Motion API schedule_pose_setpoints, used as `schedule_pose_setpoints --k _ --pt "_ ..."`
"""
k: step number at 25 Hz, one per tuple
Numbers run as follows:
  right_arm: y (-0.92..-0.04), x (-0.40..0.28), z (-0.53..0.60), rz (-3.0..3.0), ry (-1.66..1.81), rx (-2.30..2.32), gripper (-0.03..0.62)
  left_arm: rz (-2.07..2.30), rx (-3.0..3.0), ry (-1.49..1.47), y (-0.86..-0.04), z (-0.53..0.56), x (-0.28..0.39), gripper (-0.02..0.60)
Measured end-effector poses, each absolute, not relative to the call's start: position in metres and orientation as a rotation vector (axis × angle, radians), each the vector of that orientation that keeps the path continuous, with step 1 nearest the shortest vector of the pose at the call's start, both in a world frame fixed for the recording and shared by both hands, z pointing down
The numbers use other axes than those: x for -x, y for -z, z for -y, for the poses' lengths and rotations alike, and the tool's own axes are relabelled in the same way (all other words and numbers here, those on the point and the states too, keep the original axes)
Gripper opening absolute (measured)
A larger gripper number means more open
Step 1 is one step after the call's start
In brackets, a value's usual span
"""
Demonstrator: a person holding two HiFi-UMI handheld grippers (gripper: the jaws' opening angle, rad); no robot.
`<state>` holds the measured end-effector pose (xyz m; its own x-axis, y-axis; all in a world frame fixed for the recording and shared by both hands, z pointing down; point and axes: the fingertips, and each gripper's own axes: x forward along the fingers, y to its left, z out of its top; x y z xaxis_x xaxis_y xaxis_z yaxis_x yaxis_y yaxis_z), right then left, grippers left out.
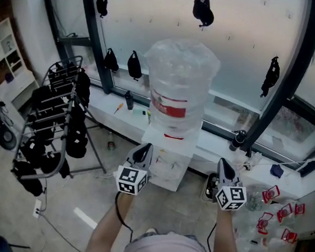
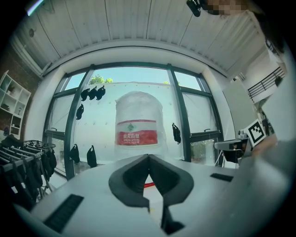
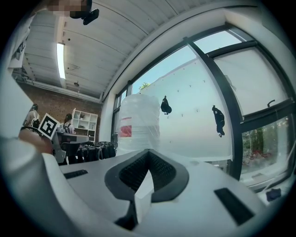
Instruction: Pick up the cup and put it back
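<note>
No cup shows in any view. A water dispenser [image 1: 170, 160] with a big clear bottle [image 1: 181, 86] stands before the window. My left gripper [image 1: 146, 149] is held just left of the dispenser's white body, jaws shut and empty. My right gripper [image 1: 223, 163] hangs to the dispenser's right, also shut with nothing in it. In the left gripper view the jaws [image 2: 149, 157] meet tip to tip, and the bottle [image 2: 138, 127] is straight ahead. In the right gripper view the gripper [image 3: 148, 152] is closed too, with the bottle [image 3: 138, 125] ahead.
A metal rack [image 1: 50, 123] hung with black bags stands at the left. A low window ledge [image 1: 115, 102] runs behind the dispenser. Red and white packets [image 1: 280, 210] lie at the right, and a black power strip [image 1: 211, 185] is on the floor.
</note>
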<state>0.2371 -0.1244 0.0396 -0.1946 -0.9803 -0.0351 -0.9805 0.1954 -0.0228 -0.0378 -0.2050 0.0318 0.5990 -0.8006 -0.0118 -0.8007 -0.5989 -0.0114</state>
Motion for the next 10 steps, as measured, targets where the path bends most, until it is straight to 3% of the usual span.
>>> schedule_pose_setpoints --k 10 --pt "-0.0454 -0.2397 0.1220 -2.393 0.013 1.966 0.015 -1.394 2.808 0.002 -0.0380 0.2041 0.0326 0.026"
